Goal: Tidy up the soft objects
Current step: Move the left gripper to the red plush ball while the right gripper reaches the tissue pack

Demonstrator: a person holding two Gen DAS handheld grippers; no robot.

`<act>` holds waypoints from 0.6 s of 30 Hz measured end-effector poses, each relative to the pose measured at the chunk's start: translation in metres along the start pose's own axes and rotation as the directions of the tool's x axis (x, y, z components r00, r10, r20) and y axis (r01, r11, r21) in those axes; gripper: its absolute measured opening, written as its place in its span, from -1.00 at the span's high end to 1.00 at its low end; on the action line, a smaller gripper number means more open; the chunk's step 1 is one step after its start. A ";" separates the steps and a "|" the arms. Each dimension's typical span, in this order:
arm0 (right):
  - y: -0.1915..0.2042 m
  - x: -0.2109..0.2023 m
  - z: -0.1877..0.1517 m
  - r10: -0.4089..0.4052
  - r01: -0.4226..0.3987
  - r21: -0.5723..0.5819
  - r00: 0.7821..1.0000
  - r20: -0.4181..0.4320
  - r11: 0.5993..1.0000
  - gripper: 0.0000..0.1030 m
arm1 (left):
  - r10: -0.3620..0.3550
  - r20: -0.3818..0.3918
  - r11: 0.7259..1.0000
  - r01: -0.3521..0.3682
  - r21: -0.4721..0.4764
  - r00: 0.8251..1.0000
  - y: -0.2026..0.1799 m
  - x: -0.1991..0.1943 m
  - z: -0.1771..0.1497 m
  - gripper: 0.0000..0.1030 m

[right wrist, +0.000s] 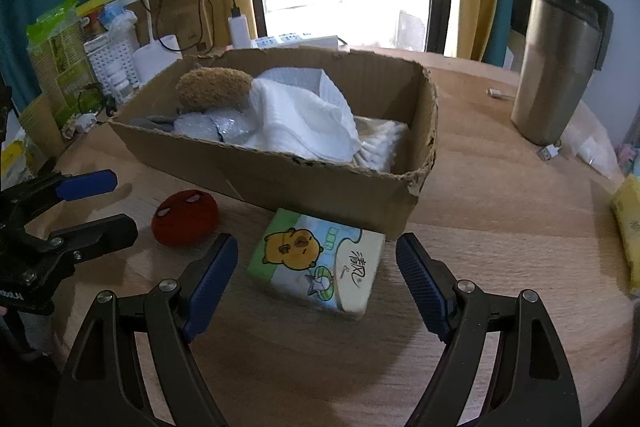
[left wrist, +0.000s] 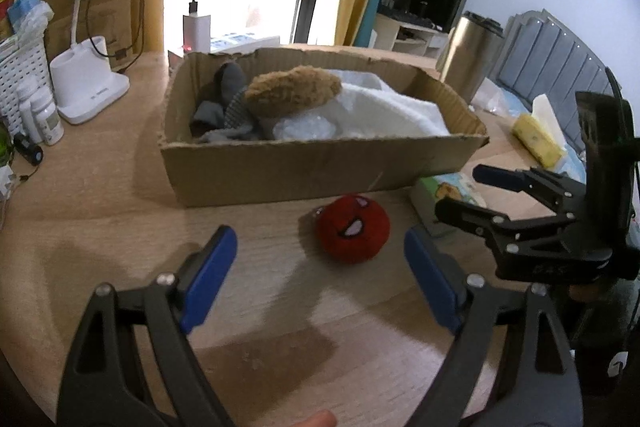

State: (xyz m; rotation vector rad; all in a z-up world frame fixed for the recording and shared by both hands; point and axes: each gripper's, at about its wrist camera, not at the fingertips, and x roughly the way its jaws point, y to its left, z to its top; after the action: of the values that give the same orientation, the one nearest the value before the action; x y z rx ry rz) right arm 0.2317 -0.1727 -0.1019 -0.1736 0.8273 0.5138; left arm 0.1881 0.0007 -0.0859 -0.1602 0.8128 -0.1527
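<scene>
A red plush ball (left wrist: 352, 233) with a stitched face lies on the wooden table just in front of the cardboard box (left wrist: 300, 167). My left gripper (left wrist: 319, 233) is open, and the ball sits just beyond its blue fingertips, nearer the right one. A tissue pack (right wrist: 316, 263) with a cartoon print lies against the box front (right wrist: 300, 179). My right gripper (right wrist: 316, 241) is open around the pack's near end without touching it. Inside the box are a brown plush toy (left wrist: 292, 93), a white towel (right wrist: 300, 115) and grey socks (left wrist: 228, 95). Each gripper shows in the other's view: the right gripper (left wrist: 460, 190) and the left gripper (right wrist: 122, 201).
A steel tumbler (right wrist: 556, 75) stands at the back right. A white lamp base (left wrist: 88, 83), small bottles (left wrist: 44, 115) and a white basket (left wrist: 20, 67) crowd the left side. A yellow pack (right wrist: 632, 227) lies at the right edge. Bare wood lies in front of both grippers.
</scene>
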 end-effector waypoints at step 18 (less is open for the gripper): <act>-0.007 0.010 0.000 0.044 -0.043 0.033 0.998 -0.037 0.999 -0.59 | 0.015 -0.050 0.998 -0.012 0.056 0.999 -0.024 0.033 0.012 -0.69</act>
State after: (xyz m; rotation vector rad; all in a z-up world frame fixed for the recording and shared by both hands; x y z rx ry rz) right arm 0.2408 -0.1752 -0.1095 -0.1361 0.8767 0.5394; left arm 0.2177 -0.0283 -0.0967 -0.0989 0.8588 -0.1666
